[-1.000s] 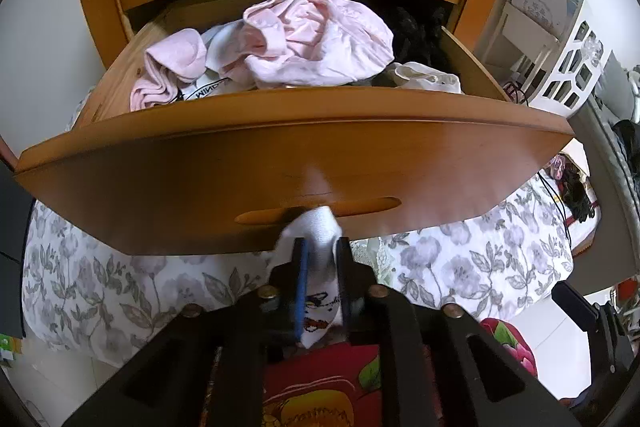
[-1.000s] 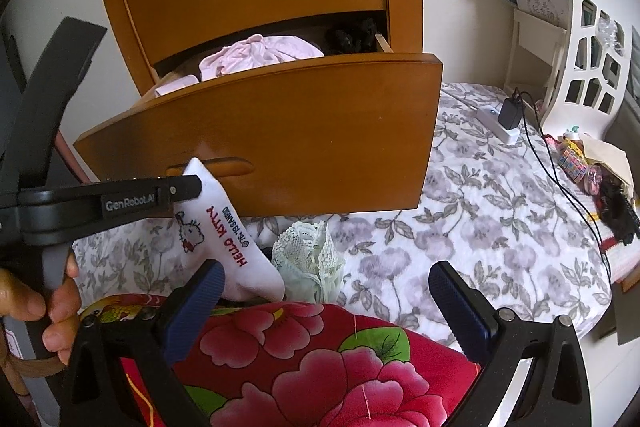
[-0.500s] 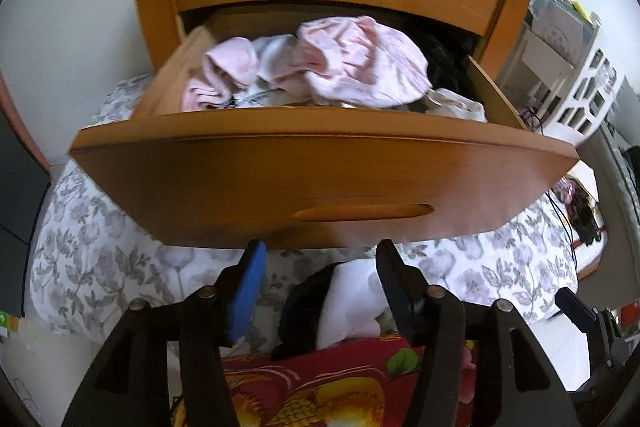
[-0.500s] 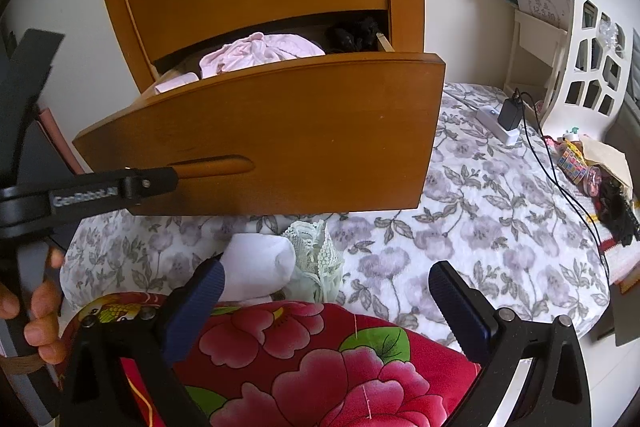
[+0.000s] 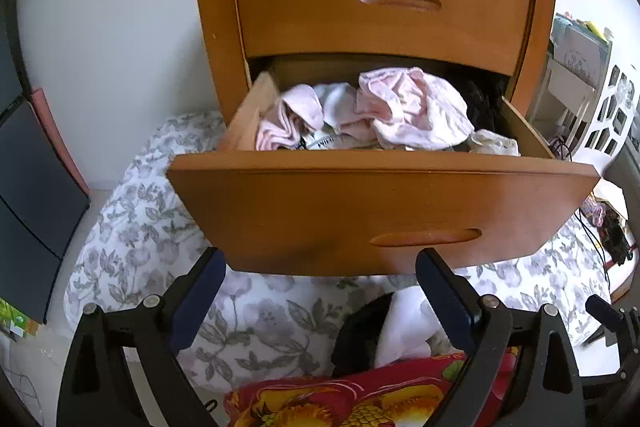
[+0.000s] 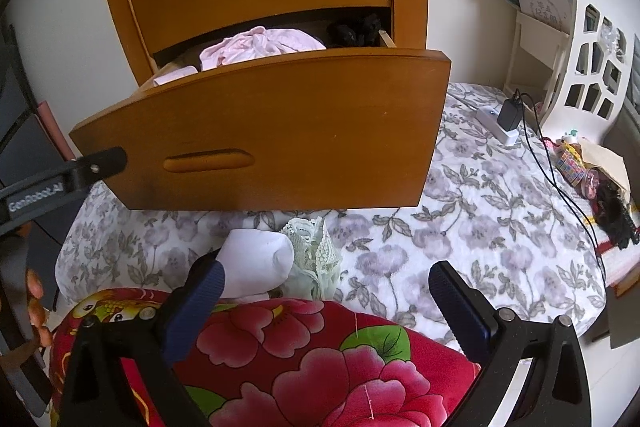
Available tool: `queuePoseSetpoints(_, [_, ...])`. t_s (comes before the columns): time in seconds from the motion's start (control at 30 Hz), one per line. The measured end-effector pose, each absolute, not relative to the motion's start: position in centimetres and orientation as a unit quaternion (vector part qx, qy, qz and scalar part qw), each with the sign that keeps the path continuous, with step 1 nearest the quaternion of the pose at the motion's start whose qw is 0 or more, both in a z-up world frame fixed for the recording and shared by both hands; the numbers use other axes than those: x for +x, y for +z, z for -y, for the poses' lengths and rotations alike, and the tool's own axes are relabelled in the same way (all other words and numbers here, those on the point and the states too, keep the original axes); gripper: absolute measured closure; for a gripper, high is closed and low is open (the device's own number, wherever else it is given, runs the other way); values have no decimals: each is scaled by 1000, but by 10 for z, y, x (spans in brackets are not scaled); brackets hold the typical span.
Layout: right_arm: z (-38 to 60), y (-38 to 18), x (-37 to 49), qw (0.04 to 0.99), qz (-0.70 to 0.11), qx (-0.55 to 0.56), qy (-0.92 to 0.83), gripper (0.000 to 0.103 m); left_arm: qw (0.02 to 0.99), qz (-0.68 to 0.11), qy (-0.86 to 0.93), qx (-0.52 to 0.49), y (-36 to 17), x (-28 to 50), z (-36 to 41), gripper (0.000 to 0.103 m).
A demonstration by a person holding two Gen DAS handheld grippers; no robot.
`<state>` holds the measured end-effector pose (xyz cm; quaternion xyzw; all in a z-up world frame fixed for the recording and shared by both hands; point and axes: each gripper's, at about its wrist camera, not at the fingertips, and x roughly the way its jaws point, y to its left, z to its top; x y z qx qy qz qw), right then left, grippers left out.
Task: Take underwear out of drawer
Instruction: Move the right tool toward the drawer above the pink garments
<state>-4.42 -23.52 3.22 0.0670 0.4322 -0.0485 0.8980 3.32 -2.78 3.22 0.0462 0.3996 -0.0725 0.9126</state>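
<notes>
A flowered bed cover (image 6: 480,211) lies under the open drawer (image 5: 380,211). The left gripper (image 5: 320,295) is opening, nothing between its jaws; the right gripper (image 6: 328,303) stands wide, empty. Pink underwear (image 5: 412,111) waits ahead, above the left gripper; next it must reach up over the drawer front

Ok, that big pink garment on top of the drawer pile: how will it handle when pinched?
The pink garment lies crumpled in soft folds, so it is probably floppy and will drape. It looks thin, likely light. It overlaps its neighbours in the drawer, so it may drag them along.
</notes>
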Motion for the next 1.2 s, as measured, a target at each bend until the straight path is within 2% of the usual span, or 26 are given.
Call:
queuePoseSetpoints(0.27, [230,31,-42,895,-440,49,-52,0,924,-371,-66,58,31,21,18,7])
queuePoseSetpoints(0.6, [224,33,-39,893,-446,41,-44,0,917,-393,-53,52,12,20,7,7])
queuePoseSetpoints(0.97, [229,55,-22,898,-435,51,-35,0,912,-402,-35,78,5,28,4,7])
queuePoseSetpoints(1.2, [230,80,-4,906,-420,44,-30,0,912,-404,-27,61,1,28,-4,7])
